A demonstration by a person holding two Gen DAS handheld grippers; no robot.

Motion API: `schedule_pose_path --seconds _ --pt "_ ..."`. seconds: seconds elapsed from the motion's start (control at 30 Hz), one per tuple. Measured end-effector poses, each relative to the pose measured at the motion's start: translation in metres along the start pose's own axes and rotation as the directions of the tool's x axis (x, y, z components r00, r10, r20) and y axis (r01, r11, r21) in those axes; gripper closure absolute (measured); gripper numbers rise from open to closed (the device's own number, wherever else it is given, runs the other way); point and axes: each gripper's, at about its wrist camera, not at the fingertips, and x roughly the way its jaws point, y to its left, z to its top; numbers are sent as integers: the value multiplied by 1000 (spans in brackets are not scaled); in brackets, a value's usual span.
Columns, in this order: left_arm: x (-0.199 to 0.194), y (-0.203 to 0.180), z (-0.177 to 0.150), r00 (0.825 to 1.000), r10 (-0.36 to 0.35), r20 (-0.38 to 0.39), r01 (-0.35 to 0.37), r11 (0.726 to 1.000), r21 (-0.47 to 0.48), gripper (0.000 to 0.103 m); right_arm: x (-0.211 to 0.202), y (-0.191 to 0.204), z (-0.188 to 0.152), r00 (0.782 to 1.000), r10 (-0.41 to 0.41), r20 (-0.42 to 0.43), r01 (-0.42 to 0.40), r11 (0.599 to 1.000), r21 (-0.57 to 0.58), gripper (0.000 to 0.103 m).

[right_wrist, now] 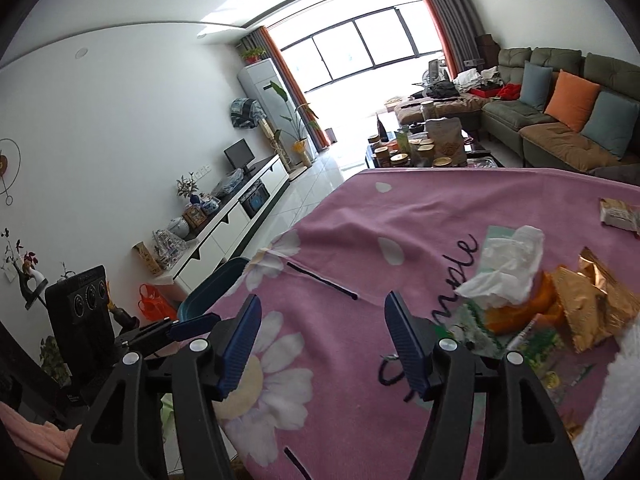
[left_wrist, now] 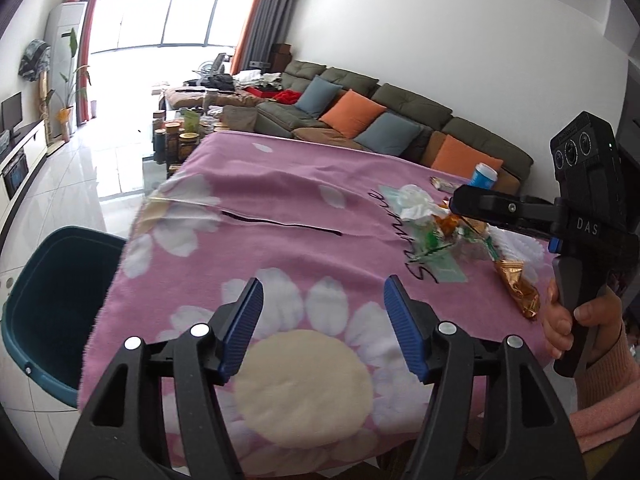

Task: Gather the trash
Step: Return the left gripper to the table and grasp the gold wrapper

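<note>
A heap of trash lies on the right part of the pink flowered tablecloth (left_wrist: 280, 200): a crumpled white tissue (left_wrist: 416, 202) (right_wrist: 504, 268), a gold foil wrapper (left_wrist: 516, 288) (right_wrist: 592, 300), an orange wrapper (right_wrist: 516, 316) and a clear green-printed wrapper (left_wrist: 436, 256). My left gripper (left_wrist: 324, 292) hangs open and empty over the near flower print, left of the heap. My right gripper (right_wrist: 322, 312) is open and empty too, just left of the tissue. A teal bin (left_wrist: 52, 304) (right_wrist: 212, 292) stands on the floor at the table's left edge.
A blue-and-white cup (left_wrist: 484, 176) and a small packet (right_wrist: 618, 214) lie at the table's far right. Beyond are a low table crowded with jars (right_wrist: 416, 152), a green sofa (left_wrist: 400, 112) and a white TV cabinet (right_wrist: 224, 232). A hand (left_wrist: 568, 320) holds the right gripper's handle.
</note>
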Motion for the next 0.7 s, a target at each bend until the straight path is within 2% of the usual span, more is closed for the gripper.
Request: schedule_pose_path --seconds 0.17,0.4,0.53,0.7 --pt "28 -49 -4 992 -113 -49 115 992 53 41 -48 -31 -7 986 -145 79 143 989 29 38" --pt "59 -106 -11 968 -222 -118 237 963 128 40 -93 -74 -26 947 -298 122 287 953 101 35" --pt "74 -131 -11 948 -274 -159 298 942 153 38 -114 -101 -40 926 -356 122 335 928 163 33" --pt "96 -161 -10 923 -319 -216 358 918 171 38 -126 -121 -55 913 -394 106 368 906 208 29"
